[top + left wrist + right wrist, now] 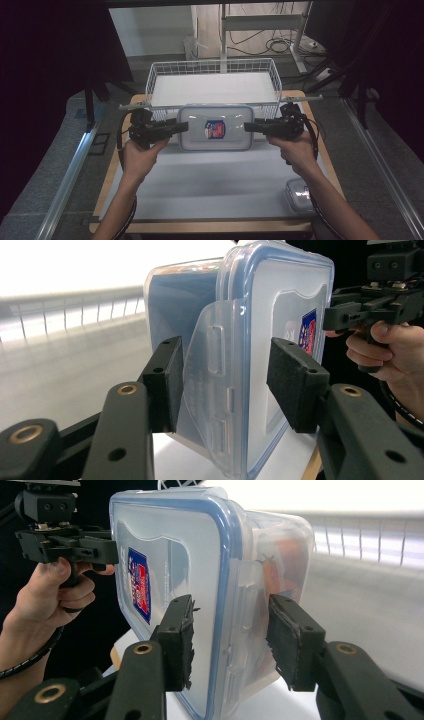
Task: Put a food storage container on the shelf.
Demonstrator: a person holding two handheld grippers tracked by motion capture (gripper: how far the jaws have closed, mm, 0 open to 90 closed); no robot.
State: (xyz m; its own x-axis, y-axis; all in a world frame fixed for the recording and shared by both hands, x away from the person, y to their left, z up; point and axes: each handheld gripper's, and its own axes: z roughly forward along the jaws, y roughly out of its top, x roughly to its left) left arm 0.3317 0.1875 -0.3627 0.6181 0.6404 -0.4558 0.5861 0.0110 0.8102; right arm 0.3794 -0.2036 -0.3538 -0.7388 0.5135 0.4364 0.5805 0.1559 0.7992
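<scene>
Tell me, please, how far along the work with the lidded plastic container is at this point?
Done: the left claw and right claw have reached the two short ends of the container, whose lid is on. In hand: each claw's open jaws straddle a side latch flap, not yet clamped. Left: gripping and probably moving it into the wire basket behind. A second small container waits near the right forearm.

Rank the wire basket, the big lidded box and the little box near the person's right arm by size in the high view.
1. wire basket
2. big lidded box
3. little box, partly hidden by the arm, yet plainly smallest.
</scene>
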